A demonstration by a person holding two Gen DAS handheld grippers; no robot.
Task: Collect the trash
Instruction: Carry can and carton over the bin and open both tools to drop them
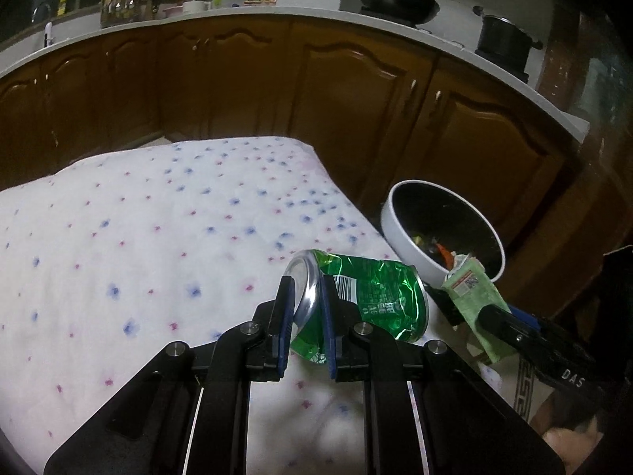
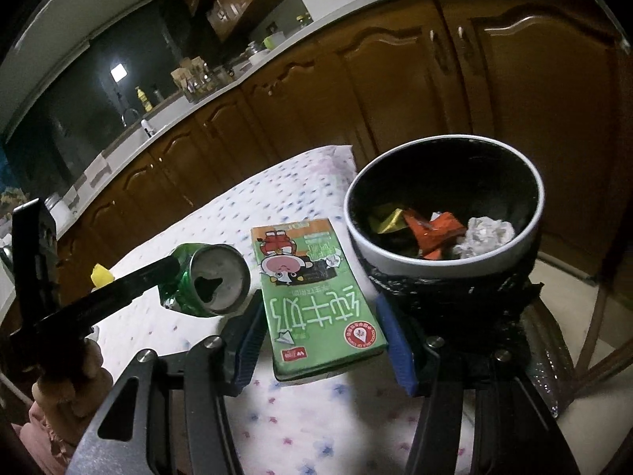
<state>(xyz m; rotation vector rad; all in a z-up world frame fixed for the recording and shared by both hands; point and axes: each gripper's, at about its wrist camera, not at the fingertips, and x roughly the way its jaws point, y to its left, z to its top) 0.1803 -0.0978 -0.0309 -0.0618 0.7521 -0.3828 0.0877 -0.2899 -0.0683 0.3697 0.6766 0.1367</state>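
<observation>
A crushed green can (image 1: 372,297) lies on its side on the flowered tablecloth (image 1: 158,237). My left gripper (image 1: 306,316) is shut on the can's silver rim. The can also shows in the right wrist view (image 2: 209,279), with the left gripper's finger (image 2: 134,285) against it. A green milk carton (image 2: 316,297) sits between the blue pads of my right gripper (image 2: 322,340), which pinches its sides; the carton also shows in the left wrist view (image 1: 474,301). A white-rimmed trash bin (image 2: 443,265) with wrappers and crumpled paper stands just beyond the carton, off the table's right edge (image 1: 443,233).
Brown kitchen cabinets (image 1: 316,91) run behind the table under a white counter (image 1: 237,14) with a wok (image 1: 391,0), a pot (image 1: 502,39) and bottles. A small yellow scrap (image 2: 101,275) lies on the cloth at the left.
</observation>
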